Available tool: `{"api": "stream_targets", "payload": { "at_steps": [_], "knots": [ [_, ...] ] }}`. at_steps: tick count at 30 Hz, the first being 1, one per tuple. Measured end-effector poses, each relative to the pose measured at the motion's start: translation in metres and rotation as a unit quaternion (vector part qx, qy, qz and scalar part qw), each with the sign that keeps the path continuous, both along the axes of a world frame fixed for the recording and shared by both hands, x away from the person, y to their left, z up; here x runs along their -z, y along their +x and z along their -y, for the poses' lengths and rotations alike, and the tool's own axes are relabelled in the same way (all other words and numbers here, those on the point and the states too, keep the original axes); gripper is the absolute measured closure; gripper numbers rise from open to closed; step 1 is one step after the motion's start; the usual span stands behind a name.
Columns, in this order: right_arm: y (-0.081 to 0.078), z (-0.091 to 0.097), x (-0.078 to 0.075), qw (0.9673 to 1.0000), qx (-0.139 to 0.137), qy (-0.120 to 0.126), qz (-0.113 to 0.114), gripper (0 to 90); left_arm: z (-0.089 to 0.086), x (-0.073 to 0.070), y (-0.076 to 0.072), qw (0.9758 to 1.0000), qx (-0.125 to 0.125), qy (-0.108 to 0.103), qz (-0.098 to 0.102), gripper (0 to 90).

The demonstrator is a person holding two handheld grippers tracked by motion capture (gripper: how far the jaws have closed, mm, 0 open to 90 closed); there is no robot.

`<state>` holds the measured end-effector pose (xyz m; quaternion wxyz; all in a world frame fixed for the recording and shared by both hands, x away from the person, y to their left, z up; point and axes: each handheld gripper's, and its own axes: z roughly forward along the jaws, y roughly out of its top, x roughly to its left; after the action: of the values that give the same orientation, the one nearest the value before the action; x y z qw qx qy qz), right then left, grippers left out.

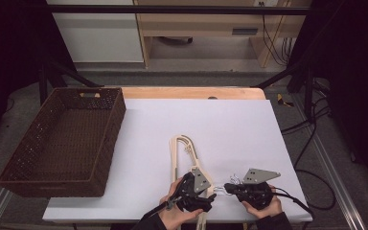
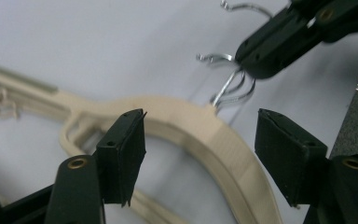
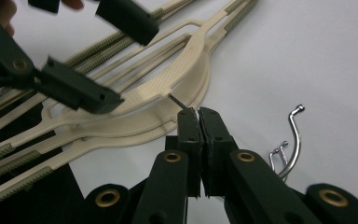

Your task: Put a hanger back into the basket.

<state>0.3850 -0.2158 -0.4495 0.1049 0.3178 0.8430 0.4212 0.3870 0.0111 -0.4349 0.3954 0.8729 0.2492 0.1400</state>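
Several cream plastic hangers lie stacked on the white tabletop, their wire hooks bunched at the near end. My right gripper is shut on the thin wire stem of the top hanger, just where it leaves the cream neck. The other hooks curl free beside its jaws. My left gripper is open and hovers over the curved neck of the hanger; its pads touch nothing. In the high view the two grippers face each other, left and right.
A dark brown woven basket stands at the table's left and overhangs its edge. Cables trail off the right side. A wooden strip borders the far edge, with furniture behind.
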Motion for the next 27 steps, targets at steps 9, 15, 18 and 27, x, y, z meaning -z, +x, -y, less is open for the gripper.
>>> {"api": "stream_targets", "payload": {
  "at_steps": [9,15,18,27],
  "knots": [
    [-0.001,-0.001,-0.009,1.0000,-0.006,0.000,0.006,88.5,0.014,-0.010,0.018,0.9953,0.093,0.024,0.012,43.1],
    [-0.002,-0.001,-0.012,1.0000,-0.002,0.004,0.006,88.5,0.026,-0.005,0.020,0.9889,0.134,0.061,0.021,55.5],
    [-0.002,0.000,-0.012,0.9999,-0.003,0.006,0.008,88.5,0.031,-0.003,0.022,0.9867,0.138,0.080,0.029,62.2],
    [-0.002,-0.001,-0.012,1.0000,-0.003,0.004,0.007,88.4,0.037,-0.002,0.026,0.9808,0.158,0.110,0.033,80.4]
  ]
}}
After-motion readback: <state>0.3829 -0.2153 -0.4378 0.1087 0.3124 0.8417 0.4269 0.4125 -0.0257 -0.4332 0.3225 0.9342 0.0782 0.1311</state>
